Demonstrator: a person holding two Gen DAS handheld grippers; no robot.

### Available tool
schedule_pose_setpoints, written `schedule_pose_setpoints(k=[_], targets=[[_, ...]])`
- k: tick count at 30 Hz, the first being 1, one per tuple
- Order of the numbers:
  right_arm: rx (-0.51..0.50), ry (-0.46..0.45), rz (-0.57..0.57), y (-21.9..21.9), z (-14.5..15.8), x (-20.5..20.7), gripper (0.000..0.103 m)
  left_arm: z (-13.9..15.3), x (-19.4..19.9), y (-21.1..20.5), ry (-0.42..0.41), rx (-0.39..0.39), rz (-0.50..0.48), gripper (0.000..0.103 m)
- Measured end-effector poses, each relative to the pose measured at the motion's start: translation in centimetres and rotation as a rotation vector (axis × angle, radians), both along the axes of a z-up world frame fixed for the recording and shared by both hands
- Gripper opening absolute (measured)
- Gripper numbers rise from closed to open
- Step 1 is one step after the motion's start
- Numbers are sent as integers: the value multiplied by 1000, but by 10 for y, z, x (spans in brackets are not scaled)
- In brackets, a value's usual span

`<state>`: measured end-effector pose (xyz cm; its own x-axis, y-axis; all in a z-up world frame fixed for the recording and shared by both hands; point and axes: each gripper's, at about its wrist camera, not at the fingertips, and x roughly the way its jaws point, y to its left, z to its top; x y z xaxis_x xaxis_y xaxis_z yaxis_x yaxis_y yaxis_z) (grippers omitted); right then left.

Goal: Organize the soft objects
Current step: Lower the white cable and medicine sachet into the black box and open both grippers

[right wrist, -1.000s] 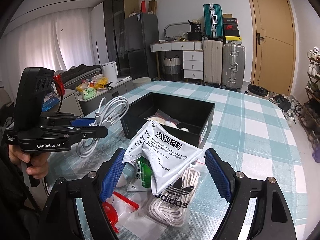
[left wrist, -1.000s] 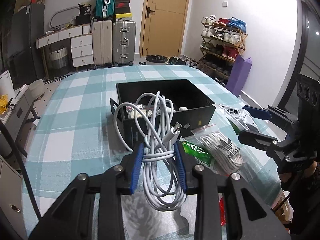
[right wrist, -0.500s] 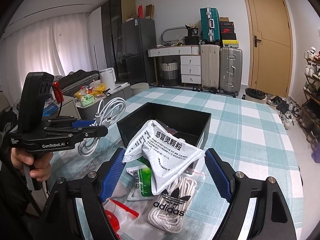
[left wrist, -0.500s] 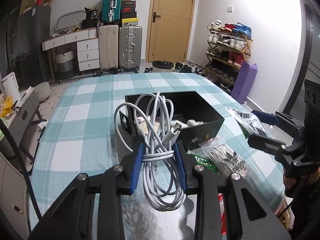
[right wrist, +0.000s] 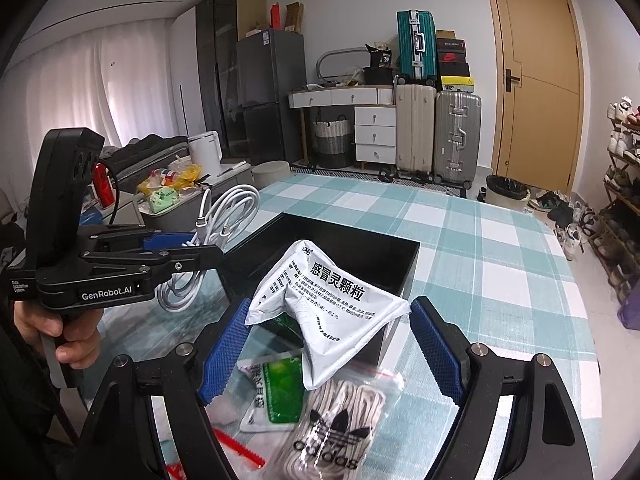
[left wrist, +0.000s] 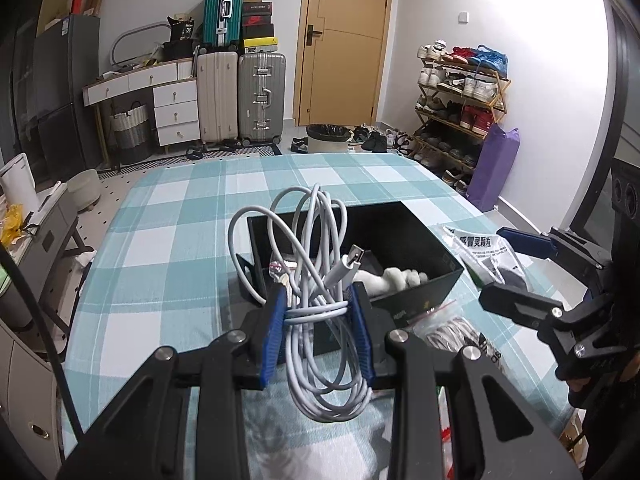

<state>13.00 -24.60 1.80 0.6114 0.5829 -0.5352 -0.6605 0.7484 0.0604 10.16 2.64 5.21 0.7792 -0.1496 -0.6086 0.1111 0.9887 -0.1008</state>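
My left gripper (left wrist: 320, 334) is shut on a coiled white cable (left wrist: 316, 280) and holds it above the near left corner of the black box (left wrist: 400, 232). The box holds a white soft thing (left wrist: 396, 278) and a small packet. In the right wrist view the cable (right wrist: 228, 208) hangs from the left gripper (right wrist: 200, 246) beside the box (right wrist: 360, 248). My right gripper (right wrist: 328, 344) stands wide apart around a white medicine pouch (right wrist: 328, 300), which hangs between the pads; what holds it is hidden.
A clear bag of adidas laces (right wrist: 340, 428), a green-and-white sachet (right wrist: 276, 392) and a red zip bag (right wrist: 236, 448) lie on the checked tablecloth (right wrist: 500, 280) in front of the box. Suitcases, drawers and a shoe rack stand beyond the table.
My left gripper has risen and moved forward with the cable, now over the box's near corner. The right gripper with the white pouch has lifted a little toward the box.
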Motion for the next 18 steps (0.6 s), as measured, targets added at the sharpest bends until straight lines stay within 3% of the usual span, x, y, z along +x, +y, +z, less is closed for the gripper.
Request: schedule_pose_setpoints(k=[18], targets=[[-41,30,-17,23,-3,42,82,0,43,-2,36,-21,-9,30]])
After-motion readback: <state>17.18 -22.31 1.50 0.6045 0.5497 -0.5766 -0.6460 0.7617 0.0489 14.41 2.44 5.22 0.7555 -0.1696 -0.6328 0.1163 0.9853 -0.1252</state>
